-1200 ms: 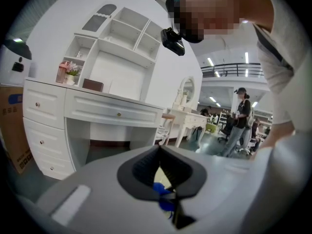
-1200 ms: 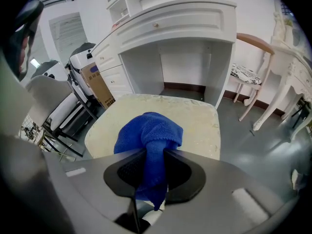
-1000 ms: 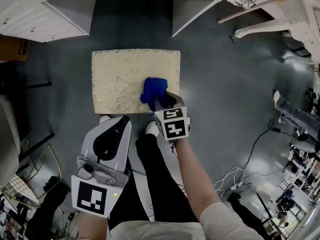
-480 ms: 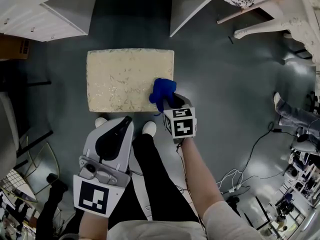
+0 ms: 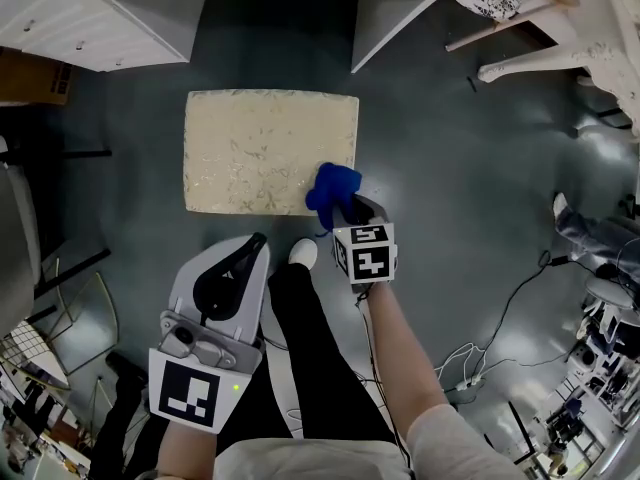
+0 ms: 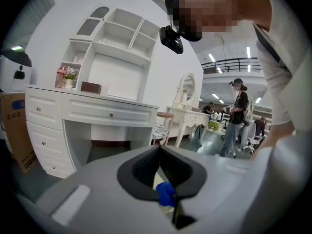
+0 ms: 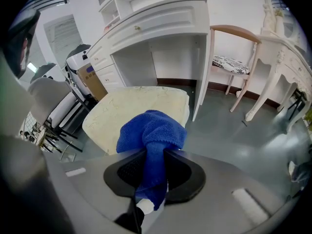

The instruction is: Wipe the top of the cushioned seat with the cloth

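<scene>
The cushioned seat [image 5: 265,148] is a cream rectangular pad with a faint gold pattern, standing on the dark floor in front of the desk. My right gripper [image 5: 345,206] is shut on a bunched blue cloth [image 5: 332,190] at the seat's near right corner. In the right gripper view the blue cloth [image 7: 152,135] bulges out ahead of the jaws over the seat [image 7: 131,108]. My left gripper [image 5: 255,243] hangs back near the person's legs, away from the seat, its jaws together with nothing between them. Through its jaws a bit of the blue cloth [image 6: 165,194] shows far off.
A white desk [image 5: 270,8] with an open knee space stands just beyond the seat. A white chair [image 5: 520,18] is at the upper right. Cables [image 5: 500,318] trail on the floor to the right. A person stands in the distance [image 6: 236,116].
The right gripper has drawn the blue cloth from the seat's right middle toward its near right corner, now partly over the edge. The left gripper has stayed put.
</scene>
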### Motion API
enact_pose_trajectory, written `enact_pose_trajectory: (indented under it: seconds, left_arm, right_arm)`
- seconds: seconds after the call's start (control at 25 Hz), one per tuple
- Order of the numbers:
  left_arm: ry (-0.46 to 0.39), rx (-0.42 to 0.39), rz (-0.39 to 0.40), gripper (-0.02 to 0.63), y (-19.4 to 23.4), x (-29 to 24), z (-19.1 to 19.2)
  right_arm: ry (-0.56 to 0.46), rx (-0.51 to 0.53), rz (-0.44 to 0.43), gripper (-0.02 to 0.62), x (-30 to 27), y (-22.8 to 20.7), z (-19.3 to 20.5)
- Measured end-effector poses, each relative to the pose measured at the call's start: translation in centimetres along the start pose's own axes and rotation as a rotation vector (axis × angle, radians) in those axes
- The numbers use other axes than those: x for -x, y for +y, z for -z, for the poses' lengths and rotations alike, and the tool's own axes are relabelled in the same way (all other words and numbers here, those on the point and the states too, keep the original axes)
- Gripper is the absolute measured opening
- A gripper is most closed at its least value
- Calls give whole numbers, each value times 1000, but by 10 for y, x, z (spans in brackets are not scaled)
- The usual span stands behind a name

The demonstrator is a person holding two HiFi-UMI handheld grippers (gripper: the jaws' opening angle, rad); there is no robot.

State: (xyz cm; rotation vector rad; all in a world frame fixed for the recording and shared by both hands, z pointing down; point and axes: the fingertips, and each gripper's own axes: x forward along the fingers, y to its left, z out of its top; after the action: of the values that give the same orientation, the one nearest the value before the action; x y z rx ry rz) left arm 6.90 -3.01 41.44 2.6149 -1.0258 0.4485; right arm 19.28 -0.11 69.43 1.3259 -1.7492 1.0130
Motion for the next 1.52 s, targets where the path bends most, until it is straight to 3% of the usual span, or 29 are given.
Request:
enact_pose_trajectory:
  seconds: [0.32, 0.92, 1.52]
  left_arm:
    - [0, 4, -8, 0, 2, 15, 5]
    - [-1, 52, -35, 0, 26, 62, 36]
    - [-28, 73, -106, 0, 83, 132, 51]
  right_arm:
    - [17, 36, 6, 92, 4, 11, 28]
    - [1, 20, 121, 92, 2, 26, 26]
    - [-6, 148, 72, 92, -27, 134, 2]
